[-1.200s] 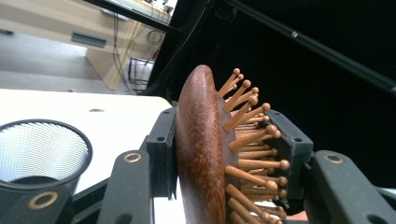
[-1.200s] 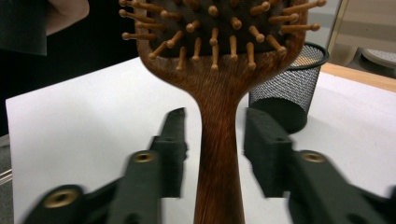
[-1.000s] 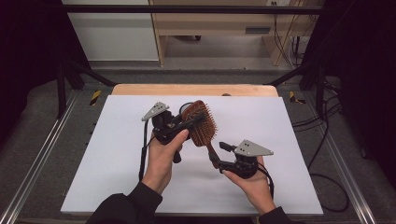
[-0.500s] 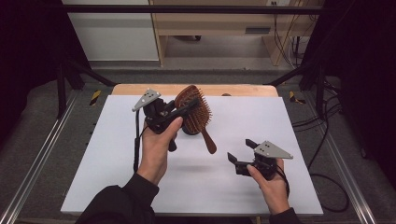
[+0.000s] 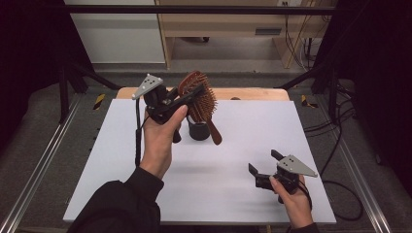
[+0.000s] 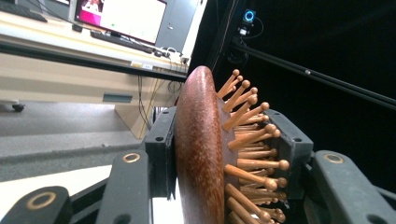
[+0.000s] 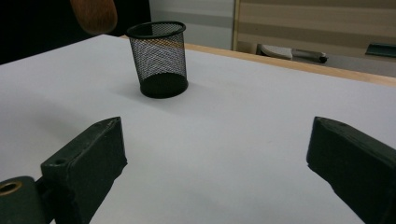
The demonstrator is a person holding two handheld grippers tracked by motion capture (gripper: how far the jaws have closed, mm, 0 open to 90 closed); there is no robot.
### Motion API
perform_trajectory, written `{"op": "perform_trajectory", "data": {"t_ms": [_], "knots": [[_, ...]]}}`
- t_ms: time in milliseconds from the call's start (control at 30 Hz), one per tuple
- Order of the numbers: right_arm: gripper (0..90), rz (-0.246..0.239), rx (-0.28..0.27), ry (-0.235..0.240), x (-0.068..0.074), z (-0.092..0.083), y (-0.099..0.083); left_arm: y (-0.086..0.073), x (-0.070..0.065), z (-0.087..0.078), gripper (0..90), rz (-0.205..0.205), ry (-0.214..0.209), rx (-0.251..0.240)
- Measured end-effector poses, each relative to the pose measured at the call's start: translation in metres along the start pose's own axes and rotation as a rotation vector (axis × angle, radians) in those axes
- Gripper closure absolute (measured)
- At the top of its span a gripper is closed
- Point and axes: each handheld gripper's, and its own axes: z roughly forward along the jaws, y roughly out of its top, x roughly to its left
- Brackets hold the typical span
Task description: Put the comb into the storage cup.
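Wooden hairbrush (image 5: 200,99) held above the far part of the white table (image 5: 233,194) by the left tool (image 5: 192,93), whose jaws are clamped across the brush head. In the left gripper view the smooth, rounded back of the hairbrush (image 6: 198,154) presses against one jaw and the ball-tipped wooden bristles (image 6: 247,140) face the other, so that the head stands on edge between the two pads. In the high view the head is uppermost and the handle (image 5: 214,131) slopes down and towards the person, its end hanging free over the table just beside a small black mesh cup (image 5: 198,131). The left hand (image 5: 158,141) carries this tool raised clear of the surface. The right tool (image 5: 265,167) lies low over the near right part of the table, well apart from the hairbrush, with its jaws spread wide and nothing between them; they have just been opening. In the right gripper view bare white table surface shows between the two separated jaws, the mesh cup (image 7: 158,58) stands upright farther off, and the rounded brown end of the handle (image 7: 95,15) appears at the upper left, above and beside the cup's rim.
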Motion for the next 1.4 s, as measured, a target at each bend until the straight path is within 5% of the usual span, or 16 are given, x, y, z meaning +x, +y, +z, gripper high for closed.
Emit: {"op": "perform_trajectory", "data": {"t_ms": [300, 833, 1400], "knots": [[7.5, -0.021, -0.022, -0.074, -0.008, -0.003, -0.001, 0.010, 0.001, 0.006, 50.9, 0.040, 0.013, -0.019], [3.9, -0.014, 0.014, -0.042, -0.007, 0.000, -0.003, 0.030, 0.014, 0.032, 50.9, 0.068, 0.066, -0.061], [4.1, -0.010, 0.009, -0.034, -0.006, 0.002, -0.003, 0.040, 0.038, 0.037, 51.0, 0.077, 0.123, -0.086]]}}
